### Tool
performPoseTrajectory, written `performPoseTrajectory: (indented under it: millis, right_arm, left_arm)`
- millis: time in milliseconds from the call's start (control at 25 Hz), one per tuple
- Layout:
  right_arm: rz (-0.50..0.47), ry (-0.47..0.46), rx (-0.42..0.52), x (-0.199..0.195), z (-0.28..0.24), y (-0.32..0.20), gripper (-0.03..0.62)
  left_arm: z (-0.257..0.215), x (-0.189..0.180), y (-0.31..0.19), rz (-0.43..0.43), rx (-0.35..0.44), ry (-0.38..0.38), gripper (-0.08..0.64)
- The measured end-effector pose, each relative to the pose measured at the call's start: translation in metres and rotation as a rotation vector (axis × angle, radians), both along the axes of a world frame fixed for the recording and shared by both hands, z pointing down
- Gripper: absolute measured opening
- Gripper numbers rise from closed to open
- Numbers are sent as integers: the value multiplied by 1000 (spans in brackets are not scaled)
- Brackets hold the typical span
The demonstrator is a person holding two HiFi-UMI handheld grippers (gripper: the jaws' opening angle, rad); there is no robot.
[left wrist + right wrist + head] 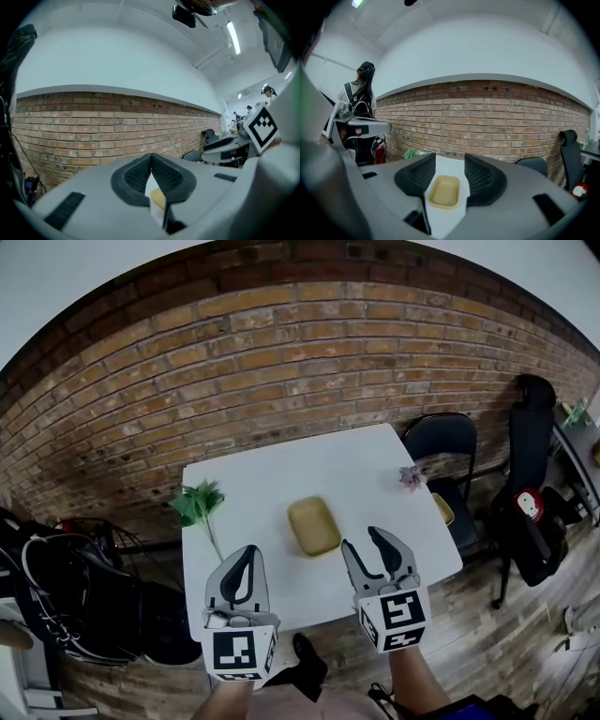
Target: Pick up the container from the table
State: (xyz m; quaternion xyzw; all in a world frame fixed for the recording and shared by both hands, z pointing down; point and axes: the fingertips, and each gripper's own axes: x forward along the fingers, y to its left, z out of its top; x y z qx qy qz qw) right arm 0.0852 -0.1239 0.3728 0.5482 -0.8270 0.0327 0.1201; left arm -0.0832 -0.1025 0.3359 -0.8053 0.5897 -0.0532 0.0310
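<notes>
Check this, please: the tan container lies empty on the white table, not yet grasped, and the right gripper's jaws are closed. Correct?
Not quite: the right gripper has its jaws open, not closed; the right gripper view shows them apart. The rest holds: the tan container lies empty on the white table, not yet grasped.

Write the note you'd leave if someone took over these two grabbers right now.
Left gripper: shut, empty, held over the near edge of the table.
Right gripper: open, empty, aimed at the container but not touching it.
Container: yellow, lying flat mid-table, just beyond the jaws.
Done: nothing lifted yet.
Left to do: close on the container and raise it.
</notes>
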Motion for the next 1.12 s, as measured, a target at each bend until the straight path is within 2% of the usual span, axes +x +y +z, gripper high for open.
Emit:
performPoseTrajectory:
  millis: [360, 680, 1120]
  right_arm:
    - [-22, 25, 10, -16, -2, -68, 195]
    - [-33, 24, 3, -17, -1, -89, 193]
    - [-73, 32, -70, -16, 26, -122, 192]
  left_arm:
    - [-9, -24, -65, -30, 27, 6, 9]
    - [-10, -26, -80, -39, 24, -2, 9]
    - [11, -24, -114, -75, -34, 1, 9]
